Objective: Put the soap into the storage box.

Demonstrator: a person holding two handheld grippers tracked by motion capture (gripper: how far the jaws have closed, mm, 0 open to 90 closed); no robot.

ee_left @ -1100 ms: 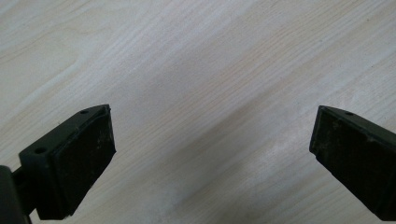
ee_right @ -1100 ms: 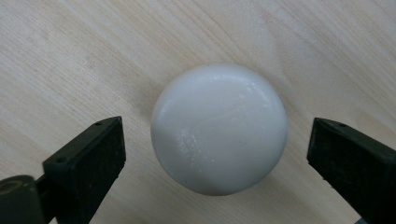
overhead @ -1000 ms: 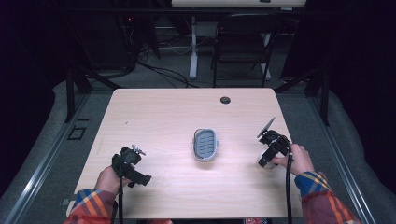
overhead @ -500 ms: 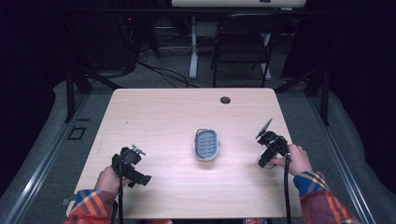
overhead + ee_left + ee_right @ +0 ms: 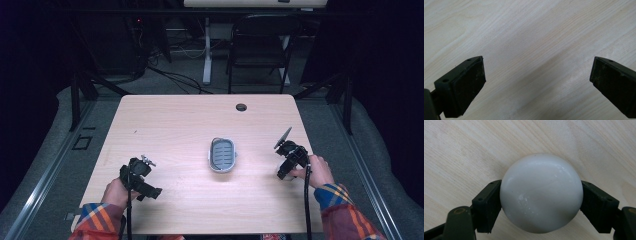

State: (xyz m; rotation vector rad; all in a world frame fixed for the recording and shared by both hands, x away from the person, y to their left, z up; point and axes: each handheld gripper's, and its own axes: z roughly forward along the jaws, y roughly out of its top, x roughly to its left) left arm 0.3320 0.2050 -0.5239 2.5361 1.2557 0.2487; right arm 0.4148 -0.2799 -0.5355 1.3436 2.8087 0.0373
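The right gripper (image 5: 541, 202) has just closed, its 2 jaws pinching a smooth white ball (image 5: 541, 193) on the table (image 5: 175, 125). The left gripper (image 5: 536, 82) hangs spread, empty. Being round and glossy, the ball could squirt free if lifted quickly.

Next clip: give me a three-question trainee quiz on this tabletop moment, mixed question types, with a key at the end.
1. True or false: the right gripper has its jaws pressed on both sides of the white ball.
2. What lies between the jaws of the left gripper?
A. the white ball
B. bare wooden table
C. the grey tray
3. In the high view, what sits near the middle of the table, between the two hands?

Key
1. True. The jaws have just been closing, and the pads now sit against the ball.
2. B. The jaws stand wide apart over bare wood.
3. A small grey oval tray with a ribbed inside.
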